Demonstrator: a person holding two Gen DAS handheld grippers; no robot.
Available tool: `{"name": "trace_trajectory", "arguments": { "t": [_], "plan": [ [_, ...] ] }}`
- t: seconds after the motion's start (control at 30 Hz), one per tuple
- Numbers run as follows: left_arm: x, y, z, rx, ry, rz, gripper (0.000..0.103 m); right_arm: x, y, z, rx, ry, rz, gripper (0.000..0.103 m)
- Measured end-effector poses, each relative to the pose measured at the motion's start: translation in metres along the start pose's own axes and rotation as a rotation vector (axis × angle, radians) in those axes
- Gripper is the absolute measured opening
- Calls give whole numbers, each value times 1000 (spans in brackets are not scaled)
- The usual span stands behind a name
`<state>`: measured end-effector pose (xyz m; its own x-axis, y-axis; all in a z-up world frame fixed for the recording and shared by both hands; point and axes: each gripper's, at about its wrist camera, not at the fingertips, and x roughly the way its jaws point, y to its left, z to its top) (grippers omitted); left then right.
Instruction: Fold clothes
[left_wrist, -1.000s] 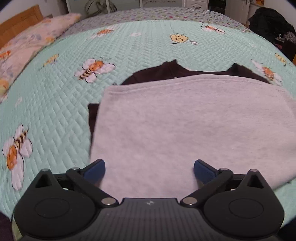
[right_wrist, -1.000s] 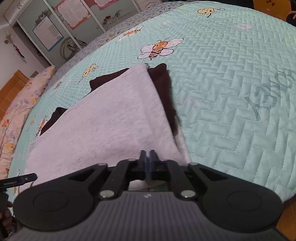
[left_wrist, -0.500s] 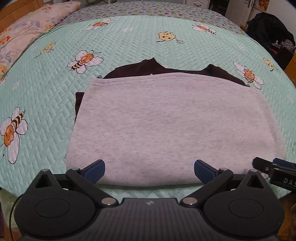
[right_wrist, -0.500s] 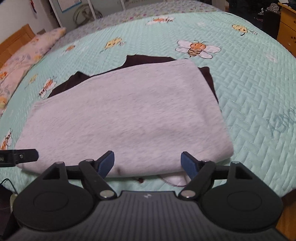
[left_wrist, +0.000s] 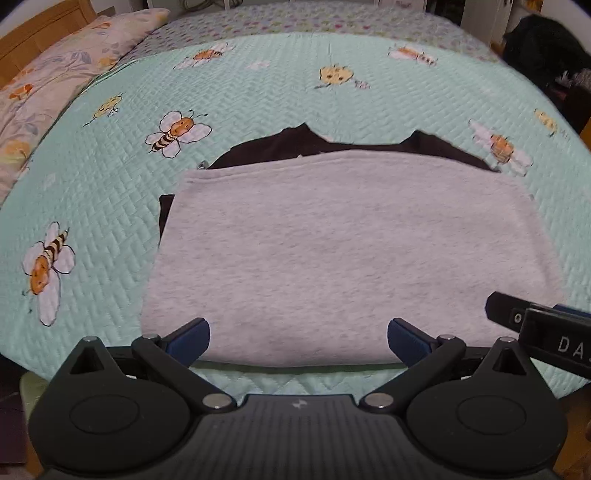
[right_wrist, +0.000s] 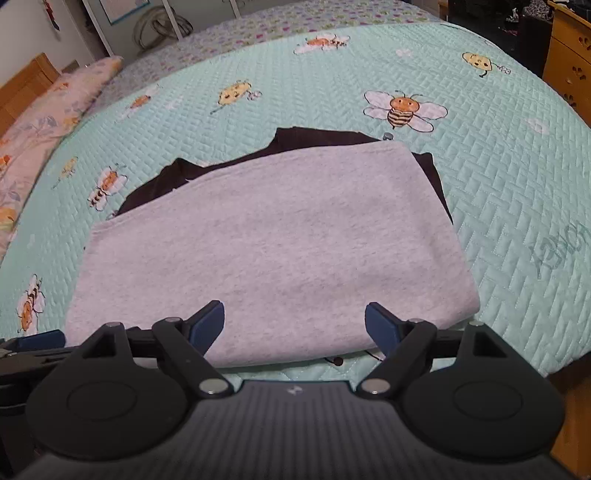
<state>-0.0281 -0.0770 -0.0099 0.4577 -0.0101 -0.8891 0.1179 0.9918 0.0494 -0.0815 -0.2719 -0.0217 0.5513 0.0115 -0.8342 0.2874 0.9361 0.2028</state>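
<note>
A folded grey garment (left_wrist: 343, 251) lies flat on the bee-patterned quilt (left_wrist: 258, 85), near its front edge. A dark brown garment (left_wrist: 280, 146) sticks out from under it at the far side and left. My left gripper (left_wrist: 298, 338) is open and empty, just off the grey garment's near edge. My right gripper (right_wrist: 294, 324) is also open and empty at the near edge; the same grey garment (right_wrist: 273, 243) and the dark one (right_wrist: 314, 138) fill its view. The right gripper shows at the lower right of the left wrist view (left_wrist: 546, 332).
A floral pillow (left_wrist: 55, 77) and wooden headboard (left_wrist: 40, 26) lie at the far left. A wooden drawer unit (right_wrist: 569, 59) stands right of the bed. Dark clothing (left_wrist: 546, 51) is piled at the far right. The quilt's front edge drops off just below the grippers.
One second ago the right gripper was shut at the grey garment's near edge; it has opened and let go. Both grippers have drawn back toward the bed's front edge. The garment lies still.
</note>
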Motion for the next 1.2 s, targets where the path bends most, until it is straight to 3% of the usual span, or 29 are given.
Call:
{"name": "trace_trajectory", "arguments": {
  "t": [0.27,0.63,1.2],
  "plan": [
    [9,6,7,-37,7,-41,102,8,1,6,-2,3,-44,84],
    [31,12,17,-43,13,-43,102,39,9,11,-34,48,-78,84],
    [47,30,24,-71,18,-39,102,53,24,16,-75,65,-95,84]
  ]
}}
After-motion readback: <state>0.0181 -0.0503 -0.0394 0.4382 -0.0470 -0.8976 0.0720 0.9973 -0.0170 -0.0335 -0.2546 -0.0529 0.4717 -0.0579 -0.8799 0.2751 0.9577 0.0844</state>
